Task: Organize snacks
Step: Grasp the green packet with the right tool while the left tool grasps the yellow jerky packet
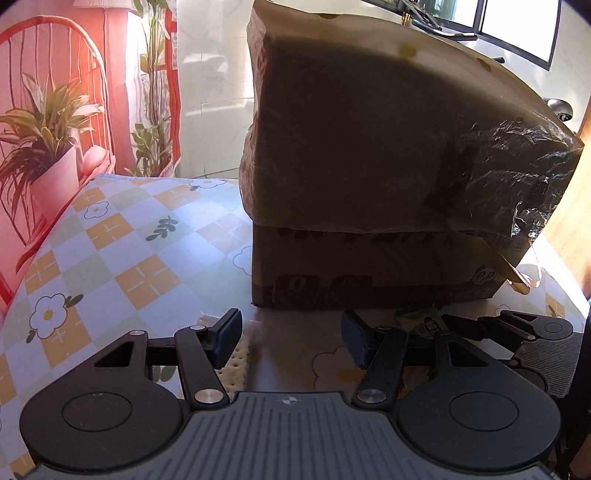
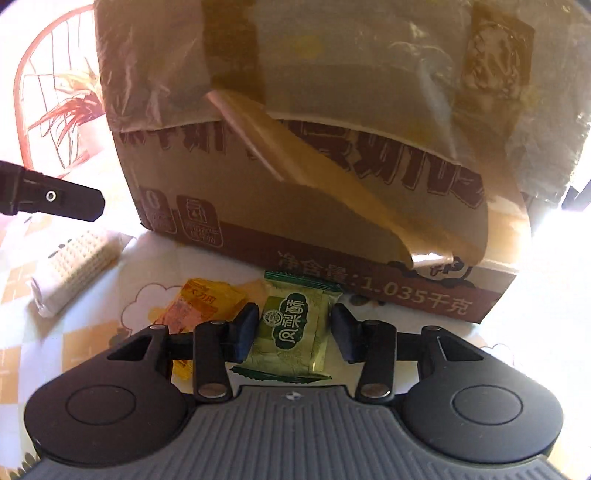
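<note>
Green snack packet (image 2: 295, 328) between parted right gripper (image 2: 295, 326) jaws, carton (image 2: 369, 229) printed "1.035", left gripper (image 1: 291, 338) open

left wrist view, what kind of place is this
Probably a home dining area: a table under a flowered checked tablecloth, a taped cardboard box, a potted plant and windows behind.
</note>
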Demonstrator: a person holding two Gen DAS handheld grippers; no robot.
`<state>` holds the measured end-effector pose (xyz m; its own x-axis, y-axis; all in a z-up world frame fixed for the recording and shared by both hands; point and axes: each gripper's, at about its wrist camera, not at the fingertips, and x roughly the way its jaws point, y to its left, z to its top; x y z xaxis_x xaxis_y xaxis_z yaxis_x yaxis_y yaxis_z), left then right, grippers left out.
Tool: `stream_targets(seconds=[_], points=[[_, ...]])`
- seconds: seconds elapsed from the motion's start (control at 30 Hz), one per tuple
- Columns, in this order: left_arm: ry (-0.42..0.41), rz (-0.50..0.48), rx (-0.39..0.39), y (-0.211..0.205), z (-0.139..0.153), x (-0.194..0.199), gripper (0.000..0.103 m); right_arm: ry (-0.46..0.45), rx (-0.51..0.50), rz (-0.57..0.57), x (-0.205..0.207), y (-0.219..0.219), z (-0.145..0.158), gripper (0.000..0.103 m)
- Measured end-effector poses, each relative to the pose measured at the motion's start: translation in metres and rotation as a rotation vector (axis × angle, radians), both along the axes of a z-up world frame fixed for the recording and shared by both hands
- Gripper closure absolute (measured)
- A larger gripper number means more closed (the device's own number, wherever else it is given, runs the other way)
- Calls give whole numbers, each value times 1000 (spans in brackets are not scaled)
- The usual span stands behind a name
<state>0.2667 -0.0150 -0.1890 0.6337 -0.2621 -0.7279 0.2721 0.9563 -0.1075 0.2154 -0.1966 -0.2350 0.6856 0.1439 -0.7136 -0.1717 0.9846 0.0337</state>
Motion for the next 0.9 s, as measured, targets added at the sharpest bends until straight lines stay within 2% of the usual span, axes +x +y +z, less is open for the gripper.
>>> stream_targets(seconds=[0.07,0.37,0.67,0.8,0.87,0.9], points=[[12,-14,3,-7,-5,-3,41,-13,-3,4,-8,-5,0,62],[63,-76,-12,-42,-31,-9,41,-67,27,11,-51,-41,-1,62],[83,-90,70,-77,-53,-5,41,-88,57,8,-56,-46,7,61],[52,-86,122,-90,-58,-9,40,-90,59,11,-52,-42,4,60],[37,-86,119,-94,-57,-12,52,-91,56,14,-52,-41,4,59],[29,-86,119,-94,-56,-15,67,-91,57,14,-51,-40,4,59]])
